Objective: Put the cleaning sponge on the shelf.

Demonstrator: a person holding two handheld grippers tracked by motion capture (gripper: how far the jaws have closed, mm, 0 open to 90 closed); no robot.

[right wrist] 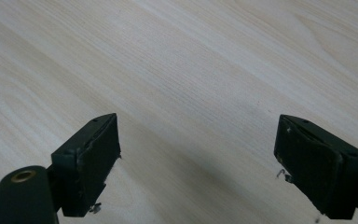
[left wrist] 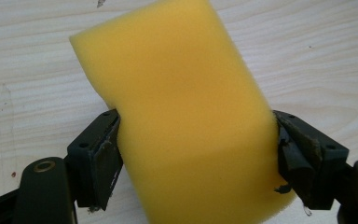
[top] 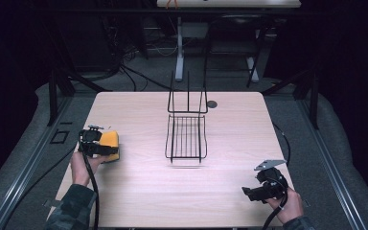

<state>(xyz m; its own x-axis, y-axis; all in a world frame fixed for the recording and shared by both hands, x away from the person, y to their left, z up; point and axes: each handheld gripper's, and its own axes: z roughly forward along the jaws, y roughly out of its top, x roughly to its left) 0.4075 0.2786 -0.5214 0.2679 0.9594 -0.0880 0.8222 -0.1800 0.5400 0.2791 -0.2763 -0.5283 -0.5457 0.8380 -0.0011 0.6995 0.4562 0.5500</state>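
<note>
A yellow sponge (top: 111, 143) hangs just above the left side of the wooden table (top: 143, 191), and my left gripper (top: 104, 148) is shut on it. In the left gripper view the two black pads press into the long sides of the sponge (left wrist: 186, 116), dented at the left gripper (left wrist: 196, 140), with the wood grain below. My right gripper (top: 247, 192) hovers low near the front right corner, pointing left. Its jaws in the right gripper view stand apart at the right gripper (right wrist: 198, 140), with bare table between them.
A black wire rack (top: 187, 136) with an upright back stands at the table's middle. A small dark round spot (top: 212, 104) lies behind it at the far edge. Dark floor, cables and table legs lie beyond the table.
</note>
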